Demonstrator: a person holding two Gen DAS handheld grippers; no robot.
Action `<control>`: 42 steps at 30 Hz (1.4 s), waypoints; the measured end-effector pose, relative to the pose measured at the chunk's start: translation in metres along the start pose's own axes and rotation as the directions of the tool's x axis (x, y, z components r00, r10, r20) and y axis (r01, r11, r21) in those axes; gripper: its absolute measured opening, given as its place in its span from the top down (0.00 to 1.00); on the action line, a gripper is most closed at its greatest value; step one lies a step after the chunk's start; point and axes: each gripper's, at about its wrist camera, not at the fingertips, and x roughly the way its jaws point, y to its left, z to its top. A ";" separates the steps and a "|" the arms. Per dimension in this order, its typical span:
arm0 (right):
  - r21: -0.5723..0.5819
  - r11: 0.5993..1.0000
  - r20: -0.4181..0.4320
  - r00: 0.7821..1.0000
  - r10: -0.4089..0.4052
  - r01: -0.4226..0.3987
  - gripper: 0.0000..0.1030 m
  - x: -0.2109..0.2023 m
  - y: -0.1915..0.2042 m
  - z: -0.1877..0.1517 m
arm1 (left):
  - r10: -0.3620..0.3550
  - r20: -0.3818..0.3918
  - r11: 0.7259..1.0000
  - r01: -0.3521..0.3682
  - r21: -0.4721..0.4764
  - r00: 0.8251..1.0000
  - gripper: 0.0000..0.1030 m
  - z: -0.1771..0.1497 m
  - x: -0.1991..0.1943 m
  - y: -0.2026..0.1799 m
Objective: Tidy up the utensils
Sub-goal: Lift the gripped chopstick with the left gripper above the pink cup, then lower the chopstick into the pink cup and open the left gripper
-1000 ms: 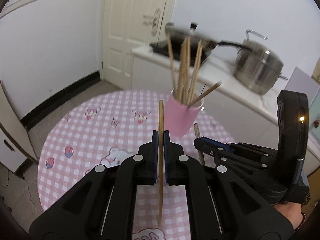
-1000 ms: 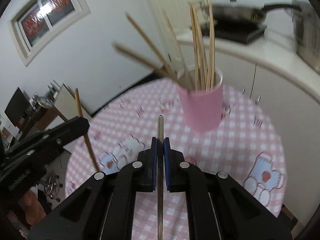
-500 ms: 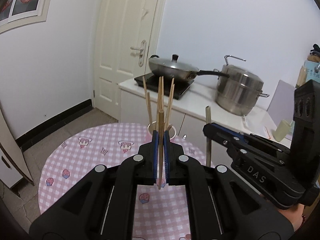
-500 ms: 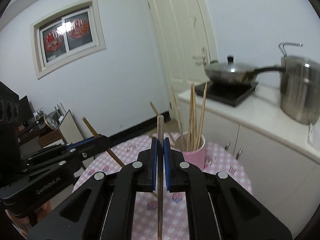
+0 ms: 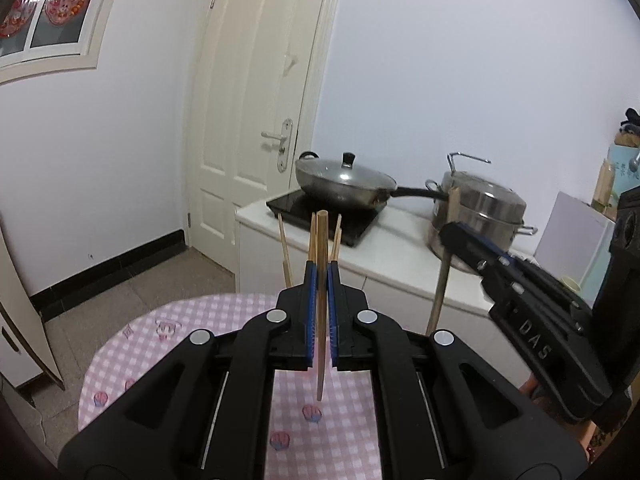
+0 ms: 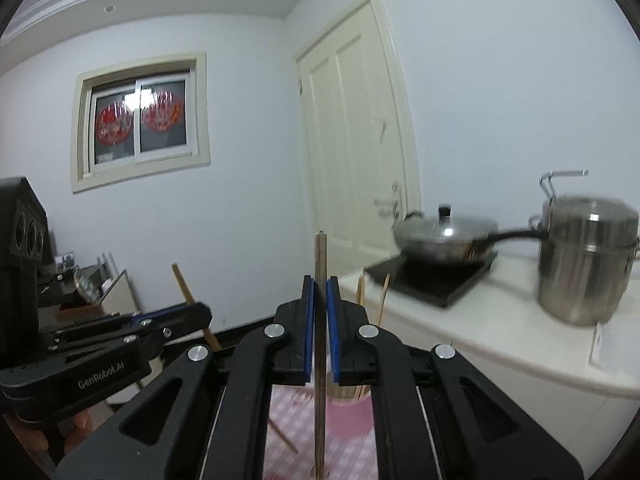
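While both hover above the pink cup [image 6: 348, 412], the left tool [image 5: 321, 280] and right tool [image 6: 320, 292] each clamp one upright chopstick [image 5: 321, 300].

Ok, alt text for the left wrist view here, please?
The left gripper is shut on a wooden chopstick held upright above a pink checked table. To the right, the right gripper holds another chopstick; behind are a lidded pan, a steel pot and a door.
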 end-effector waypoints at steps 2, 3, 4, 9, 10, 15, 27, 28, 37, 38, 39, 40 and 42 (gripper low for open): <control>-0.009 1.000 0.037 0.999 -0.011 0.011 0.95 0.006 -0.003 0.006 | -0.002 0.010 1.000 0.002 -0.002 1.000 0.95 0.006 0.006 0.000; -0.014 1.000 0.051 0.999 -0.015 0.016 0.95 0.010 -0.005 0.008 | 0.003 0.015 1.000 -0.003 -0.003 1.000 0.95 0.008 0.009 0.000; -0.020 1.000 0.068 0.997 -0.018 0.020 0.95 0.016 -0.006 0.011 | 0.007 0.021 1.000 -0.007 -0.001 1.000 0.95 0.010 0.013 0.000; -0.025 0.999 0.119 0.992 -0.033 0.036 0.95 0.040 -0.014 0.015 | 0.026 0.055 1.000 -0.027 0.011 0.998 0.95 0.022 0.031 -0.003; -0.027 0.999 0.128 0.991 -0.040 0.044 0.95 0.045 -0.015 0.015 | 0.033 0.065 0.999 -0.034 0.017 0.997 0.95 0.025 0.034 -0.004; -0.029 0.998 0.170 0.984 -0.054 0.060 0.95 0.063 -0.022 0.014 | 0.037 0.106 0.999 -0.039 0.010 0.994 0.95 0.036 0.046 -0.003; -0.043 0.997 0.194 0.980 -0.051 0.060 0.95 0.099 -0.024 0.009 | 0.008 0.132 1.000 -0.010 0.013 0.991 0.95 0.033 0.083 -0.002; -0.042 0.998 0.189 0.981 -0.048 0.057 0.95 0.101 -0.025 0.008 | 0.007 0.128 1.000 -0.009 0.011 0.992 0.95 0.032 0.086 -0.002; -0.020 0.999 0.144 0.989 -0.043 0.047 0.95 0.114 -0.033 -0.010 | -0.013 0.066 1.000 0.012 0.017 0.998 0.95 0.016 0.110 0.006; -0.016 0.999 0.137 0.990 -0.042 0.044 0.95 0.115 -0.035 -0.012 | -0.016 0.058 1.000 0.015 0.018 0.998 0.95 0.014 0.112 0.007; -0.010 0.999 0.129 0.991 -0.040 0.042 0.95 0.115 -0.036 -0.014 | -0.018 0.047 1.000 0.017 0.019 0.999 0.95 0.012 0.114 0.008; -0.007 0.999 0.122 0.992 -0.040 0.041 0.95 0.116 -0.037 -0.016 | -0.019 0.033 1.000 0.018 0.018 0.999 0.95 0.009 0.116 0.009; 0.003 0.999 0.103 0.994 -0.038 0.038 0.95 0.115 -0.039 -0.022 | -0.022 0.021 1.000 0.022 0.013 1.000 0.95 0.003 0.118 0.012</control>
